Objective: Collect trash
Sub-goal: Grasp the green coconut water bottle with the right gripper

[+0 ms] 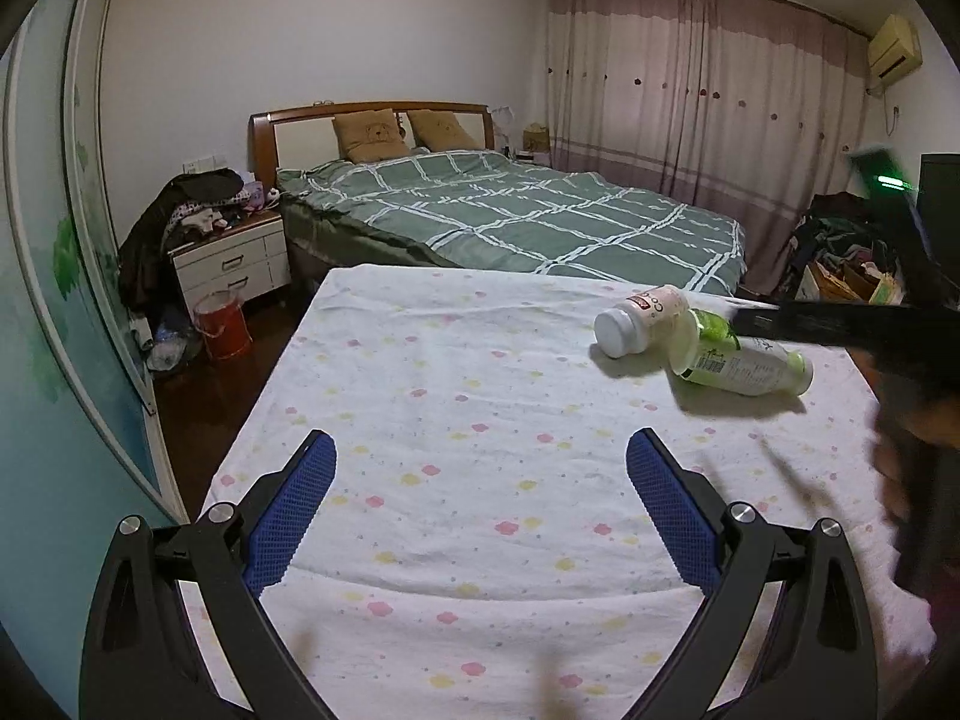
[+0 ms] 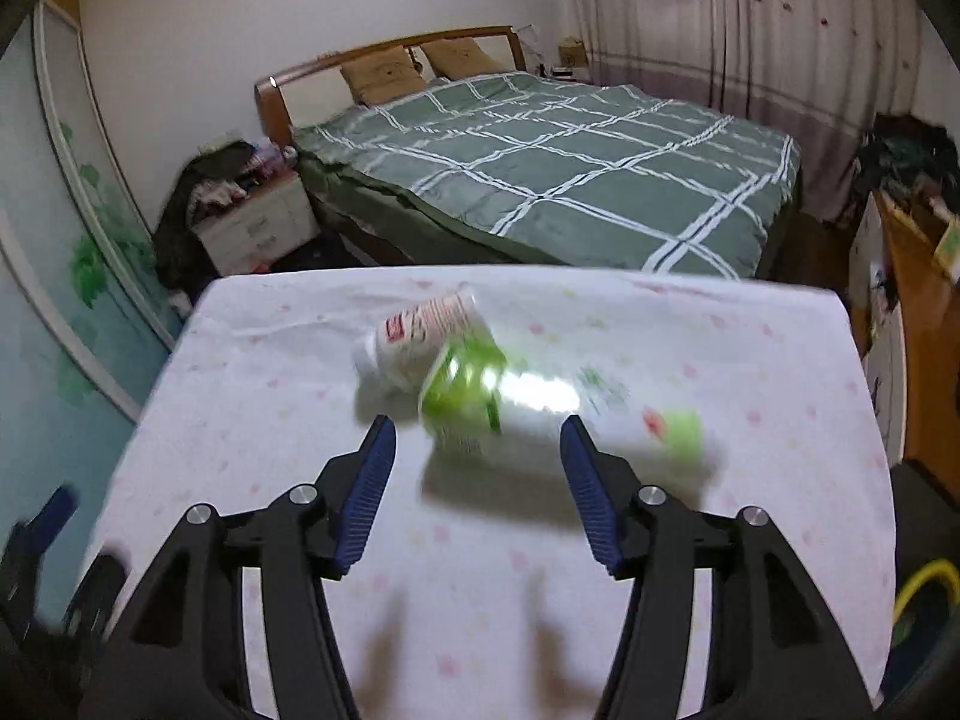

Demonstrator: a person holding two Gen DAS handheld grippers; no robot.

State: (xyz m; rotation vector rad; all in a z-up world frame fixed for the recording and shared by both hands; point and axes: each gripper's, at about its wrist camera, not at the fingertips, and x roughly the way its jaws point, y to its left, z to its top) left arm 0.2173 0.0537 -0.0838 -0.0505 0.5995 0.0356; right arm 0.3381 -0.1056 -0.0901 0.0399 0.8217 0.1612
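Two empty drink bottles lay touching on a table draped in a flower-print cloth (image 1: 456, 396), and neither had been collected yet. Seen from the left wrist camera, the pink-and-white bottle (image 1: 645, 324) sat at about two o'clock near the far edge, its white cap pointing left. The green-labelled bottle (image 1: 744, 363) lay crosswise against it, partly under the blurred dark shape of the right gripper reaching in from three o'clock.

The left gripper (image 1: 480, 504) hovered over bare cloth with its blue-padded jaws wide apart and nothing between them. In the right wrist view, the right gripper (image 2: 477, 480) also had its jaws apart and empty, with the green-labelled bottle (image 2: 498, 402) just beyond the fingertips at twelve o'clock. That picture was blurred.

No trash bin showed on the table, so the drop-off place could not be told. The whole job appeared to remain.

The cloth in front of the bottles was open. The table's far edge ran close behind them, with a green-checked bed (image 1: 528, 210) beyond a gap of floor.
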